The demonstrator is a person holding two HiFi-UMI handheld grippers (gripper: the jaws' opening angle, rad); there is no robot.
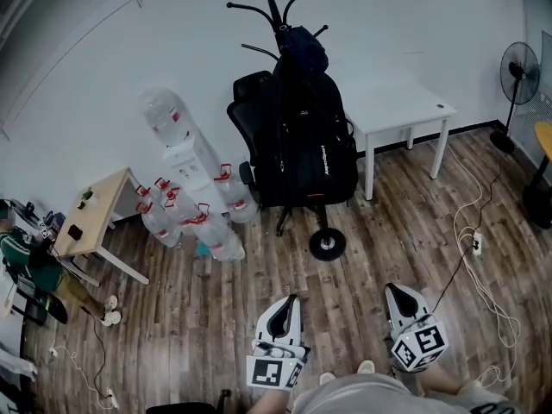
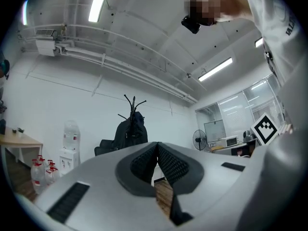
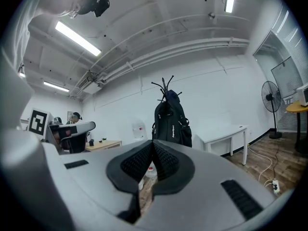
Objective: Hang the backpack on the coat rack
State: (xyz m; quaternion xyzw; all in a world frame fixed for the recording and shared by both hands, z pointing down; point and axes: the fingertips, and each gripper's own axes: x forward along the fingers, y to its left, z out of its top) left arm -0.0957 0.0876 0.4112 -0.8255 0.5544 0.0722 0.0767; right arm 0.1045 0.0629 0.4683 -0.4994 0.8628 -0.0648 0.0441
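Backpack (image 1: pixel 306 141) is recorded hanging on the coat rack (image 1: pixel 274 7), against the white wall and just beside a white table (image 1: pixel 405 110). The hook carrying it is probably an upper one; this is not resolved. Left gripper (image 1: pixel 288 304) and right gripper (image 1: pixel 397 290) are held well apart from it. Both pairs of jaws are closed together on nothing.

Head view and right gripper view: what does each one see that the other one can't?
Only the head view shows the round base under the coat rack. Only the right gripper view shows the ceiling lights and, up close, the right gripper with its jaws shut on nothing. Both show the black backpack hanging on the coat rack, the white table and the fan.
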